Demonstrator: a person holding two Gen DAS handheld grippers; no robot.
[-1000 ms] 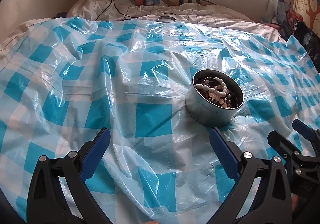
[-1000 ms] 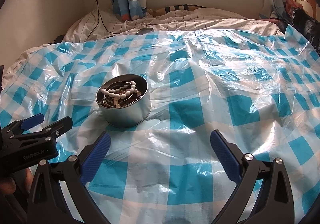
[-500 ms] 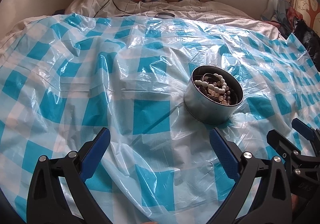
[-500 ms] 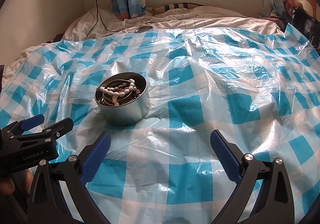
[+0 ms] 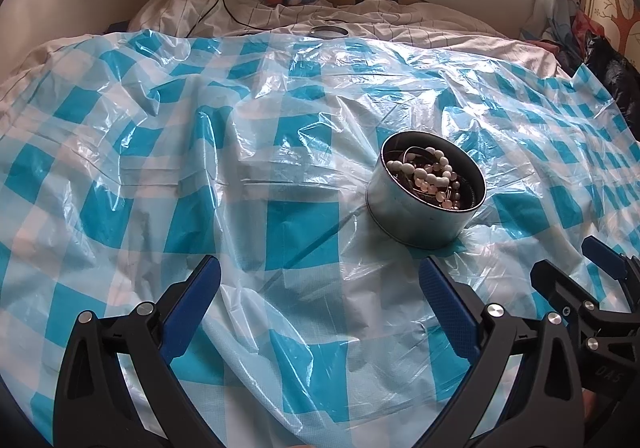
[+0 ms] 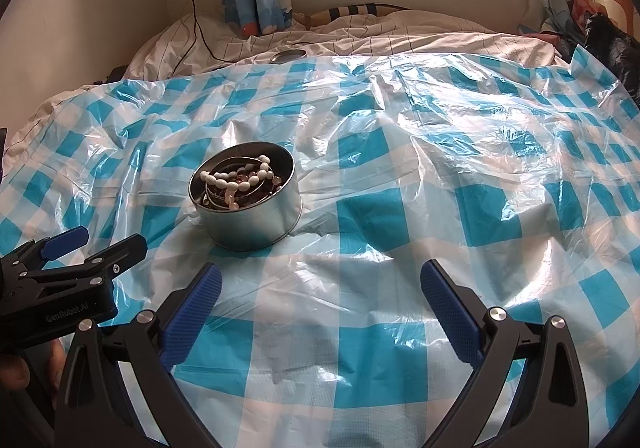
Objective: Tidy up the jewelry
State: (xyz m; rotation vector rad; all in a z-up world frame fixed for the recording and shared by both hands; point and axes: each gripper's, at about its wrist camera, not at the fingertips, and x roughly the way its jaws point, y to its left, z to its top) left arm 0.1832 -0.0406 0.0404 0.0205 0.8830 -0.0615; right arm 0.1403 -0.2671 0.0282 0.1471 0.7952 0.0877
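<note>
A round metal tin [image 5: 416, 220] stands on the blue-and-white checked plastic sheet, holding a white bead bracelet [image 5: 424, 172] and other tangled jewelry. It also shows in the right wrist view [image 6: 256, 220], with the beads [image 6: 240, 176] on top. My left gripper [image 5: 320, 288] is open and empty, close to the tin's near left side. My right gripper [image 6: 320, 288] is open and empty, to the tin's near right. The right gripper's fingers [image 5: 560, 280] show at the left wrist view's right edge. The left gripper's fingers [image 6: 100, 252] show at the right wrist view's left edge.
The checked plastic sheet [image 5: 160, 168] is wrinkled and covers a bed. A round metal lid [image 5: 329, 31] lies at the sheet's far edge, also in the right wrist view [image 6: 288, 55]. A black cable [image 6: 196, 28] runs from the wall socket. Curtains hang behind.
Both grippers have tilted up slightly, so the tin and sheet sit a little lower in view. Both stay open. The tin has not moved.
</note>
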